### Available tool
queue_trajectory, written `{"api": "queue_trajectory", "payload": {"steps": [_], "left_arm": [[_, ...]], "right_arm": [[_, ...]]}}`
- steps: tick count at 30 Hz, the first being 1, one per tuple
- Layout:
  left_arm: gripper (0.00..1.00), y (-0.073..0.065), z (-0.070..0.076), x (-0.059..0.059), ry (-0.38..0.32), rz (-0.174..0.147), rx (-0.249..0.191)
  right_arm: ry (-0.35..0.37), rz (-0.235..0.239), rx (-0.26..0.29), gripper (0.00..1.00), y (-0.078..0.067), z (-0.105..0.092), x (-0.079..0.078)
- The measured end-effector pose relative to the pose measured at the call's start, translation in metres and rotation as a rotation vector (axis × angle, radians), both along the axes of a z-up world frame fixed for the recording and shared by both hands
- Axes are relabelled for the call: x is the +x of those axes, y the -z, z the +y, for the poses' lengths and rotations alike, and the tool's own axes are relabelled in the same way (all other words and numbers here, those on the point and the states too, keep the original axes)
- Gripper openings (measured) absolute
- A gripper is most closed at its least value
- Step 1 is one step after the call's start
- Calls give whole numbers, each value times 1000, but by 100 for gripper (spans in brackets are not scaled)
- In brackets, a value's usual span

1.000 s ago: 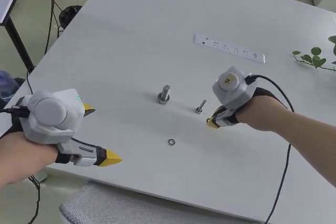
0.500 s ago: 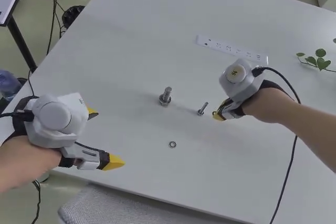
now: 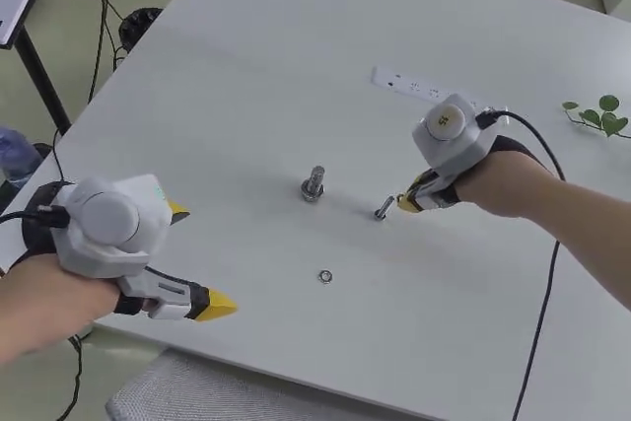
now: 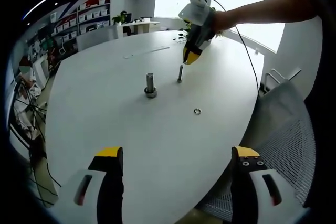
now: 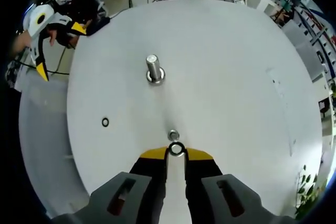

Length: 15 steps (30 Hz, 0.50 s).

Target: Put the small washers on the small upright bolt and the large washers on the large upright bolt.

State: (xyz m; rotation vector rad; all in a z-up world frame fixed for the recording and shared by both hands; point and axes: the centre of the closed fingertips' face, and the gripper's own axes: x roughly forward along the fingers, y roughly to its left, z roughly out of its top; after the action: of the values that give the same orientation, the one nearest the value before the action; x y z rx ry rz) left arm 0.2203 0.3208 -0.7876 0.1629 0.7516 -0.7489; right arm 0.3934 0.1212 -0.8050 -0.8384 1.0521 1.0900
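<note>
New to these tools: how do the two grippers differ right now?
The left gripper is wide open and empty; the right gripper pinches a washer. The left gripper hangs by the near edge of the table; the right gripper is at the small bolt. Both have yellow tips.

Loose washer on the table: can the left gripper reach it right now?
Likely yes. The left gripper is open, and only bare table lies between it and the washer; the right gripper is off at the small bolt.
</note>
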Motion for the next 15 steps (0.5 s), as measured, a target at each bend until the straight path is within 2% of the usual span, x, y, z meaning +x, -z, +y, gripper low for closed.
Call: {"api": "queue_trajectory", "payload": {"steps": [5, 8, 15], "left_arm": [[85, 0, 0, 1, 2, -3, -1], [84, 2, 1, 0, 0, 3, 3], [84, 3, 3, 0, -7, 8, 2]], "right_arm": [[-14, 7, 2, 12, -1, 6, -2], [-24, 8, 5, 12, 1, 7, 5], [-33, 16, -3, 12, 9, 7, 10]]}}
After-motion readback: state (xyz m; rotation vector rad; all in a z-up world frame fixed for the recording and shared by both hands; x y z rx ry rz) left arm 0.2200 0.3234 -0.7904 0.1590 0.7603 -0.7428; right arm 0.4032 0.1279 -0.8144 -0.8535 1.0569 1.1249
